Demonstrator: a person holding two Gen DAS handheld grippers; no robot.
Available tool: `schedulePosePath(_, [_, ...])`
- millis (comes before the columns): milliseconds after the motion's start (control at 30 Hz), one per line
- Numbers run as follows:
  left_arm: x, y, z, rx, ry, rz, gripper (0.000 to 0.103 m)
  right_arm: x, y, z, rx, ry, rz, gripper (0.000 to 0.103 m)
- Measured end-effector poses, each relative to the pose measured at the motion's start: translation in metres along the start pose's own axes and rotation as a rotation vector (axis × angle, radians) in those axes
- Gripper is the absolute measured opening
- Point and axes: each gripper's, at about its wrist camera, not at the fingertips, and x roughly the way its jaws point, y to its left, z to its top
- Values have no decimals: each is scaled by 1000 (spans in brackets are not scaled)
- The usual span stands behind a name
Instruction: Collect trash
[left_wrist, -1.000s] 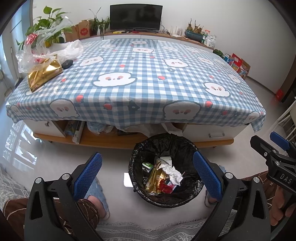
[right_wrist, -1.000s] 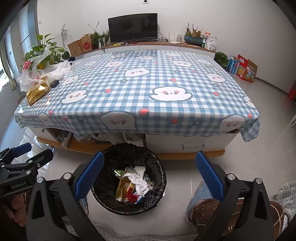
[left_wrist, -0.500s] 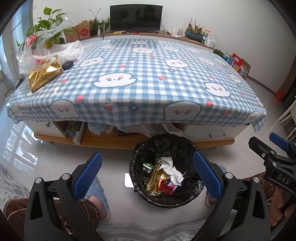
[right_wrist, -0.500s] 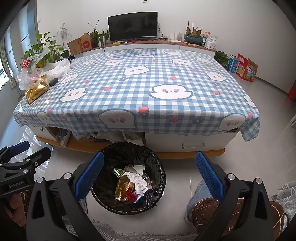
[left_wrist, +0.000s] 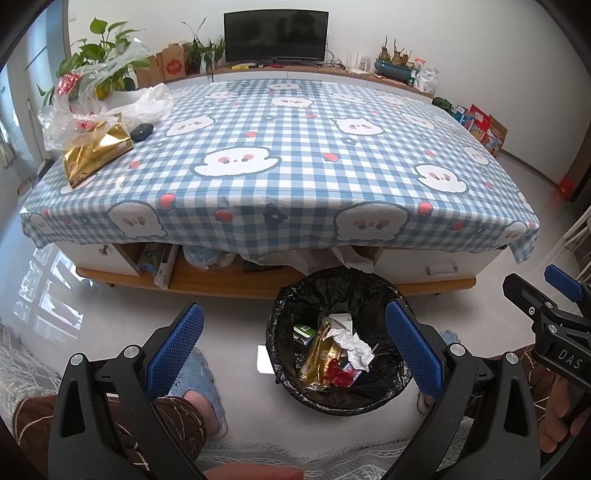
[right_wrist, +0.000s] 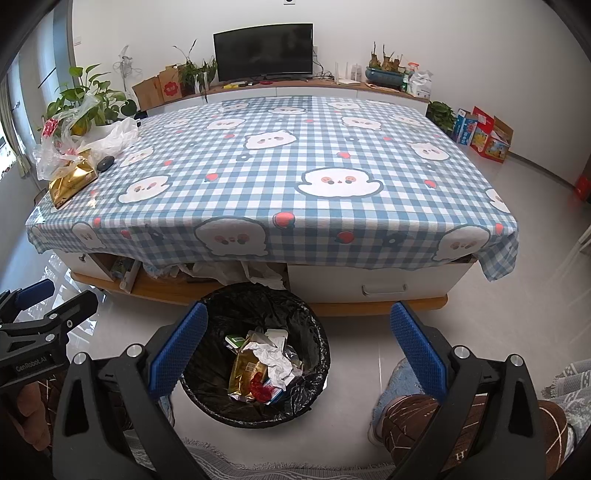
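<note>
Left gripper (left_wrist: 291, 347) and right gripper (right_wrist: 297, 343): both spread wide, pinching nothing, hovering side by side low over the floor.

Directly ahead and below the fingers: bin (left_wrist: 380, 295), lined in black, sitting on the floor against the near edge of the table (left_wrist: 295, 221). Already holding crumpled paper (left_wrist: 351, 341), a gold wrapper (left_wrist: 319, 354) and something red.

Judging the step: between pieces, nothing in hand, most likely looking for the next one or finishing.

Farther out, up and to the far left on the checked cloth: gold packet (left_wrist: 94, 151), clear plastic bags (left_wrist: 81, 107), a small dark object (left_wrist: 142, 132) just beside them. Possibly trash, possibly not; hard to tell.

Next move likely calling for lifting over the table edge and reaching far left.

Standing in the way: little besides the overhanging cloth and the person's knees (right_wrist: 413, 410) close below.
</note>
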Motion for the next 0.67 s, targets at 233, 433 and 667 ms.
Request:
schedulePosePath(233, [-1, -2, 0, 14, -11, 6, 97, 0, 0, 0, 1, 0, 0, 95])
schedulePosePath(433, [-1, -5, 0, 18, -18, 8, 97, 0, 0, 0, 1, 0, 0, 95])
schedulePosePath(667, [0, -4, -1, 6, -7, -15, 97, 1, -1, -1, 1, 1, -1, 95])
